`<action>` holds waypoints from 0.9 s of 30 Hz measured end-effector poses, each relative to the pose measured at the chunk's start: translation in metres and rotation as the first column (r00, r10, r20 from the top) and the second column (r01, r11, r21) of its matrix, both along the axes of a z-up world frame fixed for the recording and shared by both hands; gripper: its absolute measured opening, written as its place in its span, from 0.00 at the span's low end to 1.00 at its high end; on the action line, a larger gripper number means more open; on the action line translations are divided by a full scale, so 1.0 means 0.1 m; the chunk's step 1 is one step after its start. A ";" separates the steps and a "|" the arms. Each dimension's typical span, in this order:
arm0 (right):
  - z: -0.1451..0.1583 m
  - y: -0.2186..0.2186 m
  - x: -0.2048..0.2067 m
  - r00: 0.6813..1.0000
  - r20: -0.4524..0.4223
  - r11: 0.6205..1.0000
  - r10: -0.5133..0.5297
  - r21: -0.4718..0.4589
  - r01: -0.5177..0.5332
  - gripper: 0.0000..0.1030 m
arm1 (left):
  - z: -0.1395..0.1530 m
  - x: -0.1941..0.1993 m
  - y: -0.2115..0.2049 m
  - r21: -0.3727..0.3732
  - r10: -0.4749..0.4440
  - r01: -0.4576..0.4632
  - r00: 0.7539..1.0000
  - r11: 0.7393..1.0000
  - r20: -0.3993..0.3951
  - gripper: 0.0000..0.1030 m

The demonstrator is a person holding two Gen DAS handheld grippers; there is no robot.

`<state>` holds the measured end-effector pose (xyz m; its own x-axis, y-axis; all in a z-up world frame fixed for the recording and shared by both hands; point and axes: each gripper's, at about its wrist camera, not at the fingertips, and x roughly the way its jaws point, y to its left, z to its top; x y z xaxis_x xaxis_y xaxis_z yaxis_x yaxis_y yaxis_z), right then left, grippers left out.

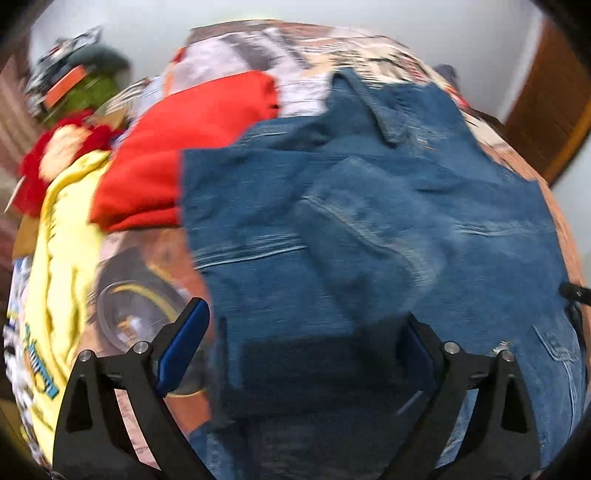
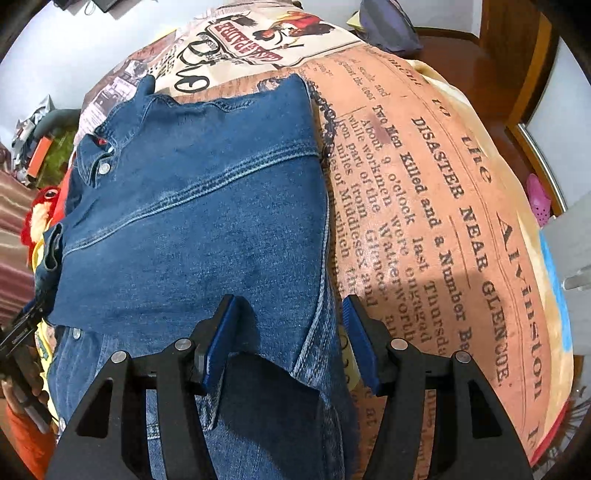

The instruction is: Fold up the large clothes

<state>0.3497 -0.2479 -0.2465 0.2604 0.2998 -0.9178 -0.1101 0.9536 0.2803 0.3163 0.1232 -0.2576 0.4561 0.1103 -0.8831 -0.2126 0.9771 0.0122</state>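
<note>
A blue denim jacket lies flat on a bedspread printed like old newspaper, its collar toward the far left. My right gripper hovers over the jacket's near right edge, pointing steeply down. Its blue pads stand apart, with the denim seam lying below them and nothing pinched. In the blurred left wrist view the same denim jacket fills the middle. My left gripper is spread wide open above the jacket's near left part, one pad over the bedspread.
A red garment and a yellow garment lie left of the jacket, with a red plush toy beyond. A dark cushion sits at the bed's far end. Wooden furniture stands at the right.
</note>
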 end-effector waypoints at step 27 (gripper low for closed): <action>0.41 -0.06 0.43 0.992 0.120 1.000 -0.027 -0.002 0.028 0.53 | 0.34 0.02 0.92 -0.086 0.082 -0.073 0.991 0.994 0.108 1.00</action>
